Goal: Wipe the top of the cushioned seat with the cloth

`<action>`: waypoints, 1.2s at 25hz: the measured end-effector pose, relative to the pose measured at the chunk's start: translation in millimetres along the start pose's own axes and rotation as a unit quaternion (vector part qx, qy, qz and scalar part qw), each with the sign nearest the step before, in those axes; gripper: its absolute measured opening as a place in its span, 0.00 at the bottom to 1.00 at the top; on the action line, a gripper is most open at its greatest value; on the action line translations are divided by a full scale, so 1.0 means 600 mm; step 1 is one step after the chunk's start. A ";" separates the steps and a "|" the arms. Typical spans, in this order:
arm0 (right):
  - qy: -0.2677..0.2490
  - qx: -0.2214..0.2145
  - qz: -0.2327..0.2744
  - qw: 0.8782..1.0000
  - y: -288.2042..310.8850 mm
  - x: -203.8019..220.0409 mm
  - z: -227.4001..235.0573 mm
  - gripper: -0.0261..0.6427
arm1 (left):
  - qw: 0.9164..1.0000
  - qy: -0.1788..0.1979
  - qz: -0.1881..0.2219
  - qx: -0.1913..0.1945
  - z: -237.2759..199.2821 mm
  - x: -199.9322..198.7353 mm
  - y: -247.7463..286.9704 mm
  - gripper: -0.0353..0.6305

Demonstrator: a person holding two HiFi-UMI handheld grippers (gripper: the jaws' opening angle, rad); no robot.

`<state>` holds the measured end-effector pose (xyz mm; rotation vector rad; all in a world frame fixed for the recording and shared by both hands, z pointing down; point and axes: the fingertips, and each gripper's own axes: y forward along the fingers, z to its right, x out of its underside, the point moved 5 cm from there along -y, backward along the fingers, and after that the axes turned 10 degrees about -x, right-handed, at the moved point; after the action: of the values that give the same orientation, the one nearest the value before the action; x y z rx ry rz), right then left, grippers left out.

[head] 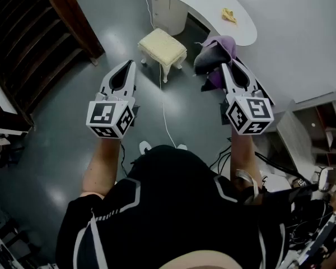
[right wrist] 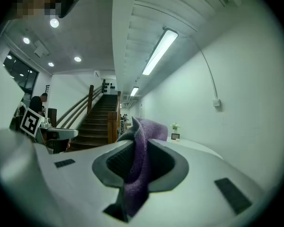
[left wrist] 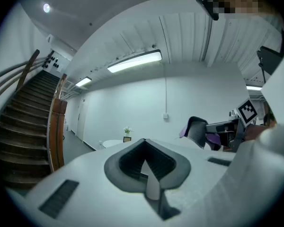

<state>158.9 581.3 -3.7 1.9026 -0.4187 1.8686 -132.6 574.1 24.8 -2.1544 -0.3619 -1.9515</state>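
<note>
The purple fleecy cloth (head: 217, 50) bunches upward past the right gripper (head: 227, 66), which pinches it. The left gripper (head: 127, 63) is pressed together, empty. The cream cushioned seat (head: 163, 46) stands ahead between them, its long axis slanting far-left to near-right, with grey floor (head: 67, 111) open on its left and a white curved desk (head: 210, 7) beyond.

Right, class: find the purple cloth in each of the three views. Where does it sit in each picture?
Head view: the purple cloth is upper right of centre, held at the tip of the right gripper.
Left gripper view: right of centre, at mid-height.
Right gripper view: centre, pinched between the jaws.
Shared landmark: the wooden staircase, left of centre in all three.
</note>
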 end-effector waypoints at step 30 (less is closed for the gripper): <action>0.000 0.014 0.003 1.000 0.116 -0.002 -0.116 0.17 | 0.998 -0.026 -0.004 0.048 -0.161 0.016 -0.008 0.06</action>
<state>63.9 556.8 1.5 1.9224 -0.4015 1.8872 -224.5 548.4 44.3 -2.1491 -0.4644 -1.8453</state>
